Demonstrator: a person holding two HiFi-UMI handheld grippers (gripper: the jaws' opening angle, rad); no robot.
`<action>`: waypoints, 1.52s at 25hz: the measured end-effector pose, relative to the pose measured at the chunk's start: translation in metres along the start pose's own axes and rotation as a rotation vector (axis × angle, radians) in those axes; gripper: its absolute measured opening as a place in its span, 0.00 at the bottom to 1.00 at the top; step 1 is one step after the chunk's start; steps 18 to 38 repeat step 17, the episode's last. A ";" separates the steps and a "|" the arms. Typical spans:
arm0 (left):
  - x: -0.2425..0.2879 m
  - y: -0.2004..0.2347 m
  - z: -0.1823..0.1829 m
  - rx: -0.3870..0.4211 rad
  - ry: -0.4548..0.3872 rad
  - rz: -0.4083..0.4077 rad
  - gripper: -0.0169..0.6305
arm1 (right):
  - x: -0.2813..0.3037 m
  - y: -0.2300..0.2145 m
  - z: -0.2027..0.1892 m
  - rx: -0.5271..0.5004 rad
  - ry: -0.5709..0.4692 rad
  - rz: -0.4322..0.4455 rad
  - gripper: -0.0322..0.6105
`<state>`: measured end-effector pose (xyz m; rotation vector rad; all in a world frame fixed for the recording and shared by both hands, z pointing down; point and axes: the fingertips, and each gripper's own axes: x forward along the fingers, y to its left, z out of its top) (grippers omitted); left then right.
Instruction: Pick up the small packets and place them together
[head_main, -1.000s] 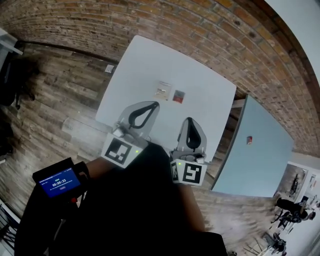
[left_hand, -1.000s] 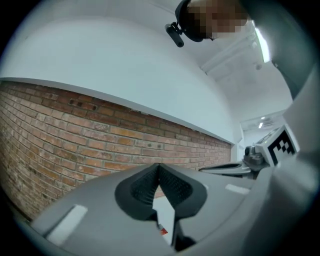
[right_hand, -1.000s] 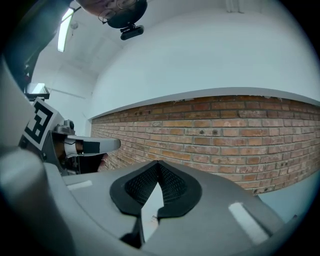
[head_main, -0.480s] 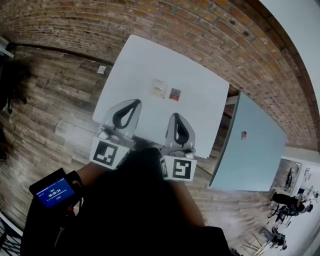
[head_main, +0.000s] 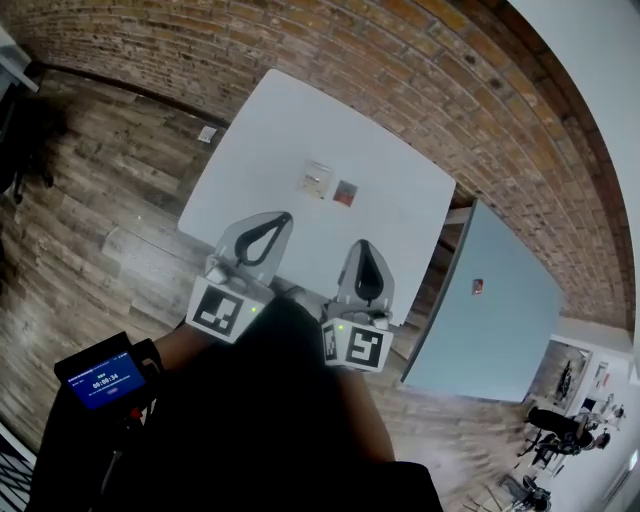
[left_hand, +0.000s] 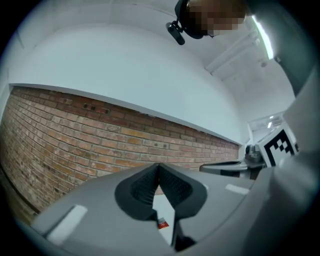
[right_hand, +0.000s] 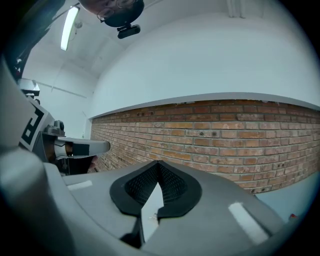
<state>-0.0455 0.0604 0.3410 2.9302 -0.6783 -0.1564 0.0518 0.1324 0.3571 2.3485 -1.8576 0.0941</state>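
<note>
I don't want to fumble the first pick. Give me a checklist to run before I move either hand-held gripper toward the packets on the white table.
1. Both packets in sight: ok. The pale packet and red packet lie side by side on the white table.
2. Left hand-held gripper empty: ok, nothing between its jaws.
3. Right hand-held gripper empty: ok, nothing between its jaws.
4. Jaws open for a pick: not ok, both pairs are together.
5. Grippers at the packets: not ok, both sit short of them, near the table's near edge.
</note>
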 end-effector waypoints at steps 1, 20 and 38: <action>0.000 -0.002 -0.002 0.000 0.004 -0.005 0.03 | -0.001 -0.001 -0.001 0.001 0.001 -0.004 0.05; 0.006 -0.022 -0.011 0.022 0.042 -0.074 0.03 | -0.018 -0.008 -0.006 0.037 -0.017 -0.073 0.05; 0.006 -0.022 -0.011 0.022 0.042 -0.074 0.03 | -0.018 -0.008 -0.006 0.037 -0.017 -0.073 0.05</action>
